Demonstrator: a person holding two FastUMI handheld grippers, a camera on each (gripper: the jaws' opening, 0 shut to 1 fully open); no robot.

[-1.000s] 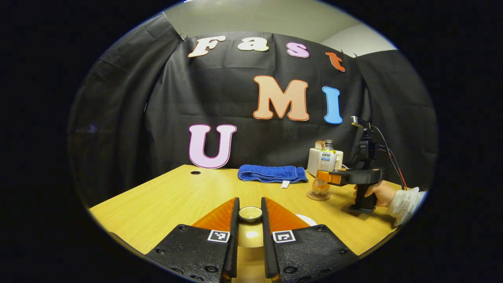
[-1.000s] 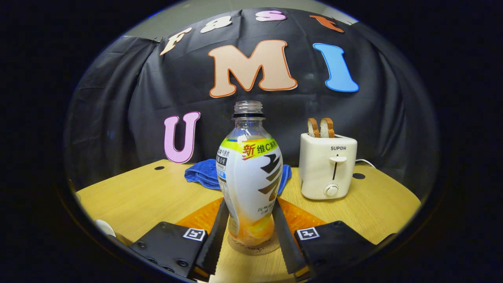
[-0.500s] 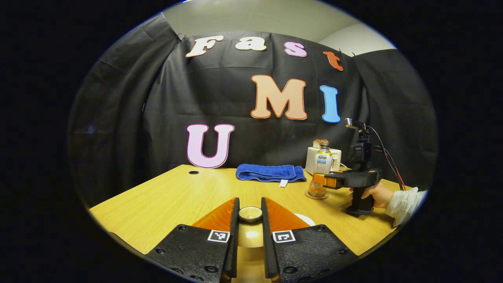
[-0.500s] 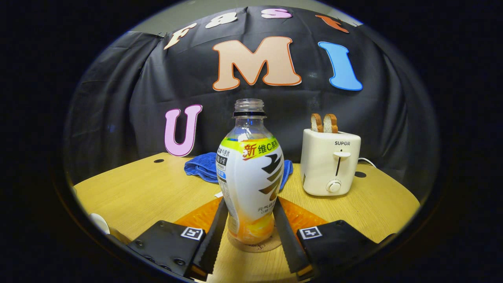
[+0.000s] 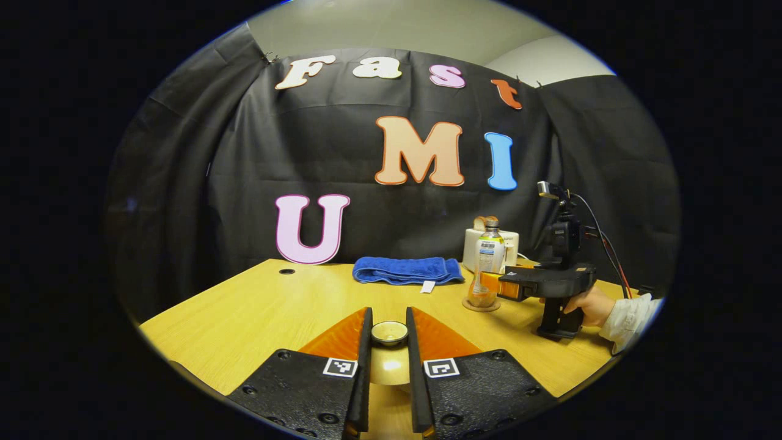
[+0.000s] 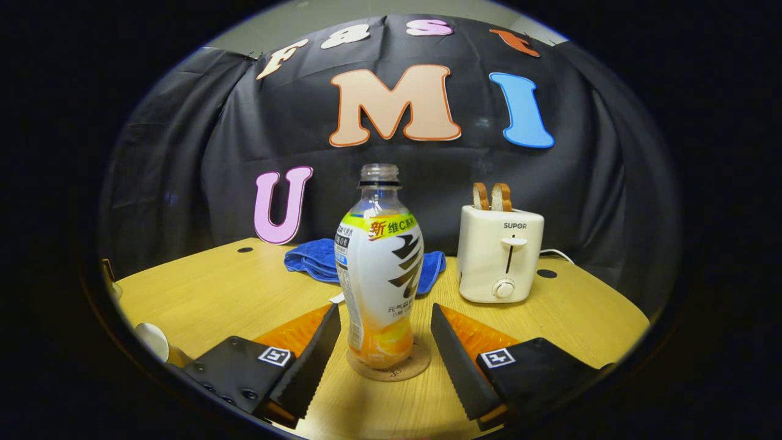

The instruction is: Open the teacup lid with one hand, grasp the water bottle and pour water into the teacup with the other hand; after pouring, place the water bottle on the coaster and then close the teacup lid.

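In the right gripper view an uncapped drink bottle (image 6: 379, 275) with a little orange liquid stands upright on a round cork coaster (image 6: 389, 368). My right gripper (image 6: 383, 308) is open, a finger on each side of the bottle with a gap to it. In the left gripper view my left gripper (image 5: 389, 315) is shut on the knob of the golden teacup lid (image 5: 389, 333). Far right in that view stand the bottle (image 5: 487, 269) on its coaster (image 5: 481, 306), the right gripper (image 5: 490, 285) and the hand (image 5: 589, 305) holding it. A white rounded thing (image 6: 153, 341) sits at the left edge, partly cut off.
A white toaster (image 6: 500, 263) with two bread slices stands right of the bottle. A folded blue towel (image 6: 311, 263) lies behind it near the wall, and also shows as the towel (image 5: 406, 270) at the back of the wooden table (image 5: 263, 311).
My right gripper has opened and let go of the bottle, which now stands on the coaster. The left gripper still holds the lid and has turned slightly.
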